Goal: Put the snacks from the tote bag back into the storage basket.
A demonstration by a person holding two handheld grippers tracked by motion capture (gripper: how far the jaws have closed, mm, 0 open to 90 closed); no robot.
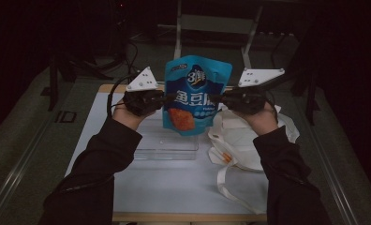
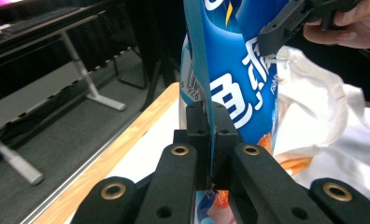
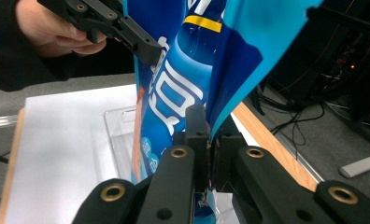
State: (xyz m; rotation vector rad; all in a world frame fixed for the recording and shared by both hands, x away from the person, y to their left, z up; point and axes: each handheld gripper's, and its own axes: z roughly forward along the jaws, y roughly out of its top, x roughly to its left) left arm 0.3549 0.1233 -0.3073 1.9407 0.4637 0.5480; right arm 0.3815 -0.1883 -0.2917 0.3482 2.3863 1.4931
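A blue snack pouch [image 1: 195,93] with white lettering and an orange picture hangs upright in the air above the table. My left gripper [image 1: 161,99] is shut on its left edge and my right gripper [image 1: 222,99] is shut on its right edge. In the left gripper view the pouch's edge [image 2: 210,93] runs down between the closed jaws, and the other gripper [image 2: 286,28] pinches the far side. In the right gripper view the pouch [image 3: 183,88] is clamped likewise, with the left gripper [image 3: 145,44] on its far edge.
A clear plastic box [image 1: 167,140] sits on the white table mat [image 1: 165,187] below the pouch. A white cloth tote bag [image 1: 240,140] with long handles lies at the right. The table's wooden edge [image 2: 127,140] borders dark floor with stands and cables.
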